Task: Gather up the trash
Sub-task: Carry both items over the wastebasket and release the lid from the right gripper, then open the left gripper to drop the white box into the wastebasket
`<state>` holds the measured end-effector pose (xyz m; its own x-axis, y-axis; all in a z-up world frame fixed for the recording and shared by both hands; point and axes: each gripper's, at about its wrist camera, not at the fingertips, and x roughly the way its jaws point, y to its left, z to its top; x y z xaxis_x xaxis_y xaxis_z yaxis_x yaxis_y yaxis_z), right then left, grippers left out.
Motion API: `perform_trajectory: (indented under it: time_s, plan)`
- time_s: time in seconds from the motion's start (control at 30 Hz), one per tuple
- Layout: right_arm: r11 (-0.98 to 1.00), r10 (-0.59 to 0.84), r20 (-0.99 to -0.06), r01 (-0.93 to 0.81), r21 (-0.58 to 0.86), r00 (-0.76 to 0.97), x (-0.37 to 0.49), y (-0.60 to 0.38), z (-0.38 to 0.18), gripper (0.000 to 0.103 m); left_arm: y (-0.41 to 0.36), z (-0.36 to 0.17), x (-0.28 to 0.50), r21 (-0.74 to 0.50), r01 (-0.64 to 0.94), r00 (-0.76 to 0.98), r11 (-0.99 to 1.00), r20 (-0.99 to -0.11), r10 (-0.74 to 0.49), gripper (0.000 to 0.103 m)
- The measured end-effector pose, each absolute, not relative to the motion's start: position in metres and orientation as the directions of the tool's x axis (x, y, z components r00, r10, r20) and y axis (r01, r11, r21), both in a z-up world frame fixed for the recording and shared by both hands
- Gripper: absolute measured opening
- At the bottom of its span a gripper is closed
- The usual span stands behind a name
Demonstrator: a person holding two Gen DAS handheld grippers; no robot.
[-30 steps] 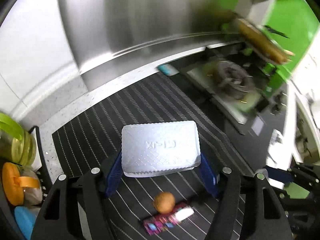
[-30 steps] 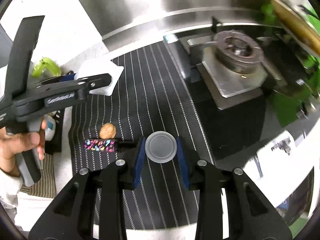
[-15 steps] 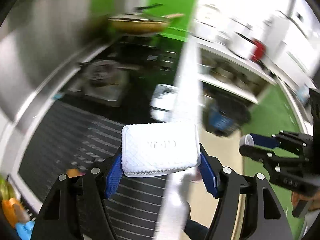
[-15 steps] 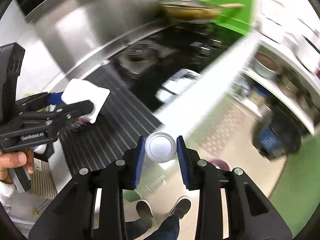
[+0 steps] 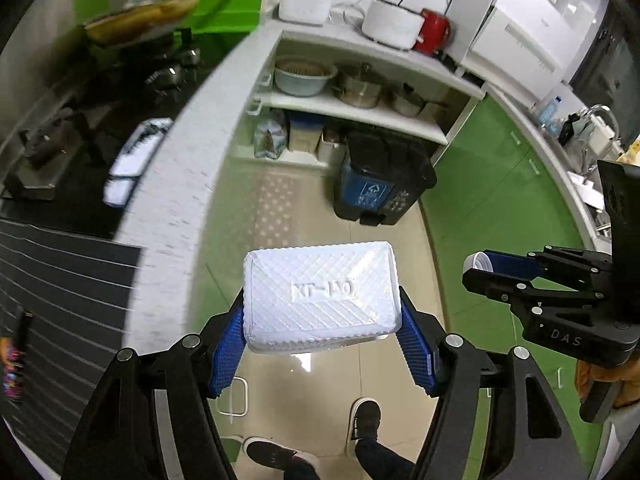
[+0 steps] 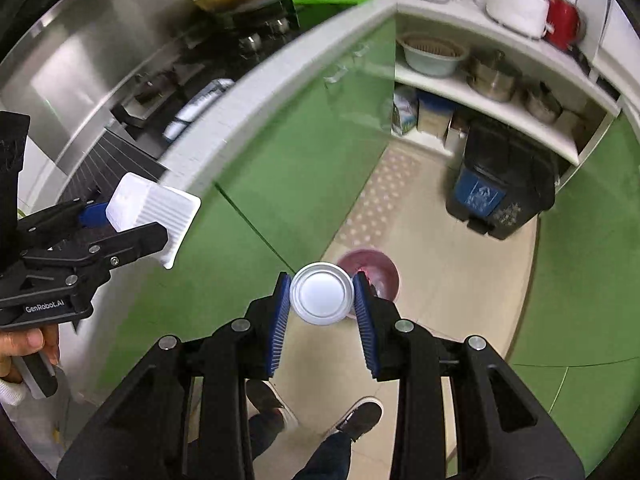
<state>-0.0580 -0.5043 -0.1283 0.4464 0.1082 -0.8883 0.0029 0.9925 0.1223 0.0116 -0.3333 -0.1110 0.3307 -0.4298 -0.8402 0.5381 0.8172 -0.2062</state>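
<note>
The left claw (image 5: 322,344) pinches a light, thin white plastic tray (image 5: 320,296) by its two short ends, and the right claw (image 6: 322,304) pinches a small, probably crushable white cup (image 6: 322,299) across its round body.

A shiny tan floor (image 5: 400,224) with green cupboards (image 6: 288,168) around it. White shelves (image 5: 360,108) with pots sit at one o'clock.

Matt white foam on the takeaway box (image 5: 320,296), embossed with a diamond grid. Smooth, slightly glossy white plastic on the cup (image 6: 322,299). Ribbed blue rubber pads on matt black plastic fingers (image 6: 278,320). Glossy beige tile on the floor (image 5: 400,236). Brushed steel backsplash (image 6: 100,52). Speckled stone-like edge along the surface (image 5: 172,200). Glossy green cabinet fronts (image 6: 280,168).
</note>
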Motion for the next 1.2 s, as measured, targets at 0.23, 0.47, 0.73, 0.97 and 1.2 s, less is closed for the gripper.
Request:
perform_trajectory:
  time_s: [0.23,0.47,0.73,0.97,1.2]
  plan:
    - [0.988,0.154,-0.916,-0.037,0.151,0.369,-0.023,-0.548,-0.208,0.032,-0.370,-0.184,0.033,-0.216,0.492,0.286,0.843,-0.874,-0.391,0.066]
    - [0.987,0.160,-0.937,-0.067,0.147,0.311,0.017,-0.567,-0.294,0.032,-0.389,-0.258,0.062,-0.240,0.476,0.231,0.846,-0.894,-0.384,0.066]
    - [0.983,0.185,-0.943,-0.042,0.180,0.276,0.053,-0.576,-0.378,0.032,-0.393,-0.312,0.095,-0.259,0.464,0.202,0.847,-0.900,-0.385,0.066]
    - [0.980,0.194,-0.939,-0.015,0.198,0.284,0.072,-0.588,-0.416,0.081,-0.401,-0.338,0.111,-0.255,0.485,0.189,0.837,-0.903,-0.385,0.066]
    - [0.984,0.156,-0.944,0.033,0.173,0.291,0.073,-0.607,-0.418,0.095,-0.414,-0.352,0.119,-0.256,0.500,0.166,0.827,-0.909,-0.382,0.066]
